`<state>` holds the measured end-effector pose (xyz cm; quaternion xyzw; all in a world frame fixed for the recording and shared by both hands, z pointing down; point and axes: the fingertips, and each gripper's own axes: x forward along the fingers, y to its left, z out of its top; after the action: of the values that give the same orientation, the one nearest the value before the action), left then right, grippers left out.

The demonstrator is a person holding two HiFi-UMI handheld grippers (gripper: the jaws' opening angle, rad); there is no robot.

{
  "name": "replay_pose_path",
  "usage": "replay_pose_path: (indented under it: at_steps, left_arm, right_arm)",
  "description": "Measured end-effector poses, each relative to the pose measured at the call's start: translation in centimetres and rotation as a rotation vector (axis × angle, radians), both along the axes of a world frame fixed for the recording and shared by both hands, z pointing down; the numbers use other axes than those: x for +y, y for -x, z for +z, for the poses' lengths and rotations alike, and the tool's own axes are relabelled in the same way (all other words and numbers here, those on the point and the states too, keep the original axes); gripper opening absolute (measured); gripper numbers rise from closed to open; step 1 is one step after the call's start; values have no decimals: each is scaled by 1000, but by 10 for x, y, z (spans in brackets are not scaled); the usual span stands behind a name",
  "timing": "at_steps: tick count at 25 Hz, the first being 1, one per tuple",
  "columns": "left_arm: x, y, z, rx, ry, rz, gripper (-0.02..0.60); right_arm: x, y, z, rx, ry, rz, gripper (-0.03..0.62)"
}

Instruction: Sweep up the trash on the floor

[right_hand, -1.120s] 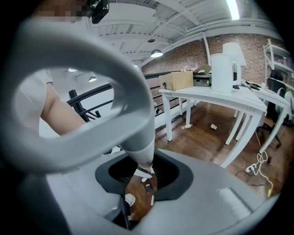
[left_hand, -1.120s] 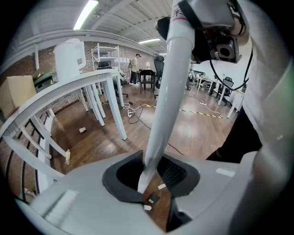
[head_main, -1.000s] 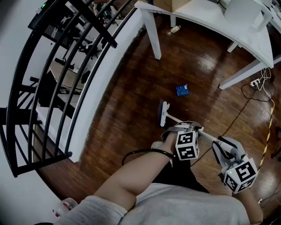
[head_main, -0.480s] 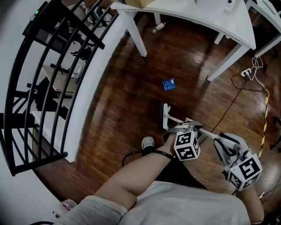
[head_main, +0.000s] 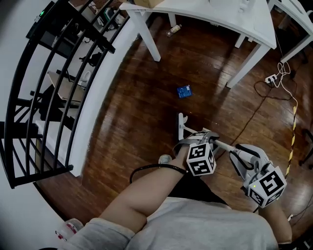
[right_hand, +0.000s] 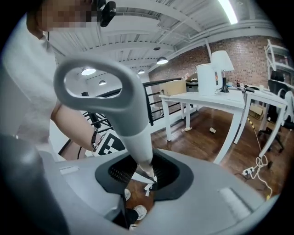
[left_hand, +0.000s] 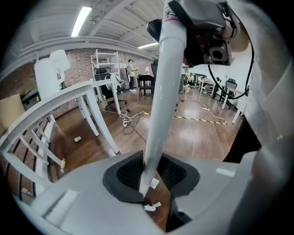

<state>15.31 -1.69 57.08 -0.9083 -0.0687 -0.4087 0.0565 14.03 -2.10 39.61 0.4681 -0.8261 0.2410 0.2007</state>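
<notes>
A small blue packet (head_main: 184, 91) lies flat on the dark wood floor. A short way nearer me rests the broom head (head_main: 181, 126), its white pole (head_main: 194, 132) slanting back to my grippers. My left gripper (head_main: 204, 136) is shut on the pole (left_hand: 163, 92), seen in the left gripper view running up through the pads (left_hand: 149, 176). Higher up, my right gripper (head_main: 240, 152) is shut on the broom's grey looped handle (right_hand: 98, 85), which is pinched at its neck (right_hand: 144, 172). A bottle (head_main: 173, 30) lies under the white table (head_main: 205, 12).
Table legs (head_main: 148, 39) (head_main: 249, 61) stand beyond the packet. A black railing (head_main: 58, 88) with a white kerb bounds the floor on the left. A power strip (head_main: 270, 78) with cable and yellow-black tape (head_main: 294, 132) lie at the right. My shoe (head_main: 165, 159) is near the broom.
The table, packet and bottle have slid left and up in the head view. Both grippers keep hold of the broom, whose head stays about as far from the packet.
</notes>
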Motion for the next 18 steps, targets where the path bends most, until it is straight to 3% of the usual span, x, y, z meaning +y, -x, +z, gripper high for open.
replay_pose_path:
  at_steps: [8, 18]
  left_arm:
    - [-14, 37, -23, 7, -62, -76, 84]
    - [-8, 141, -23, -30, -43, -254, 84]
  right_arm:
    - [-12, 38, -24, -30, -49, -79, 107]
    - [-11, 128, -19, -113, 13, -224, 106]
